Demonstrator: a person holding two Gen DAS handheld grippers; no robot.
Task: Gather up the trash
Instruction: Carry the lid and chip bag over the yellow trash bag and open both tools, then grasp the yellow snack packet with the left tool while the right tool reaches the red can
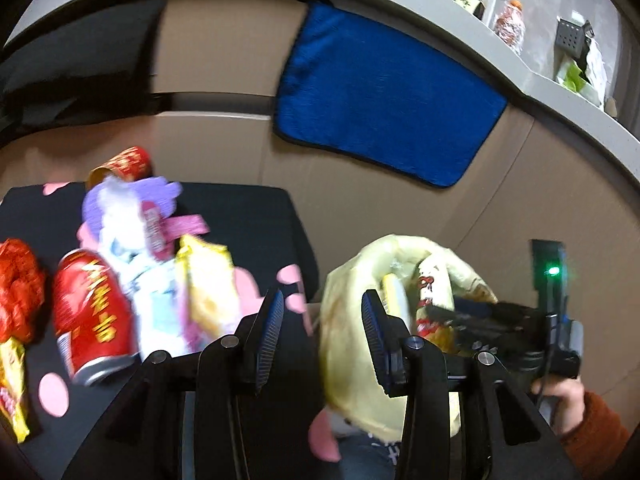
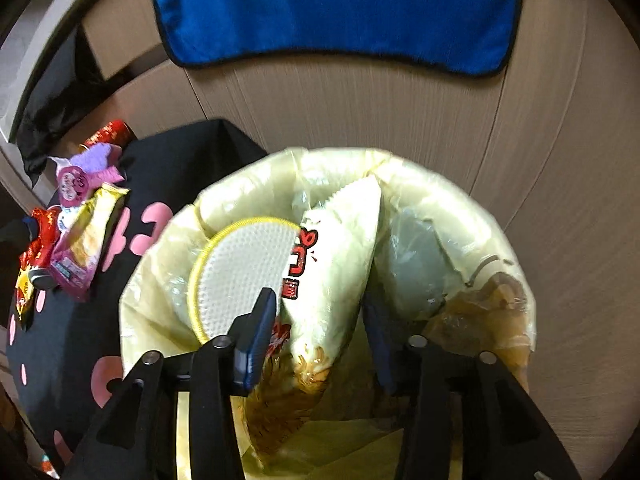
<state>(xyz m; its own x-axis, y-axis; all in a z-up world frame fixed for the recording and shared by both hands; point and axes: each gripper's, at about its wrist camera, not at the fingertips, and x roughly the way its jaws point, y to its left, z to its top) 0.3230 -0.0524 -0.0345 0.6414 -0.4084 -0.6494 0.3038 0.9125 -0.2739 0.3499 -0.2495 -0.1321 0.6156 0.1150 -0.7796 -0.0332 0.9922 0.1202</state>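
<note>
A bin lined with a pale yellow bag point(image 1: 344, 320) point(image 2: 160, 280) stands beside a black cloth with pink dots point(image 1: 248, 216) point(image 2: 80, 320). On the cloth lie a red can point(image 1: 90, 316), a yellow snack packet point(image 1: 208, 280) point(image 2: 86, 240), white and purple wrappers point(image 1: 128, 216) point(image 2: 86, 172), and another red can point(image 1: 126, 162). My left gripper point(image 1: 322, 320) is open and empty at the cloth's edge by the bin. My right gripper point(image 2: 320, 328) is open over the bin, with a cream snack wrapper point(image 2: 336, 240) between its fingers and a white round lid point(image 2: 244, 268) inside.
A blue towel point(image 1: 384, 96) point(image 2: 336, 12) lies on the wood floor behind the bin. A grey ledge point(image 1: 560, 92) with bottles runs along the back. A crumpled red wrapper point(image 1: 18, 288) lies at the cloth's left edge.
</note>
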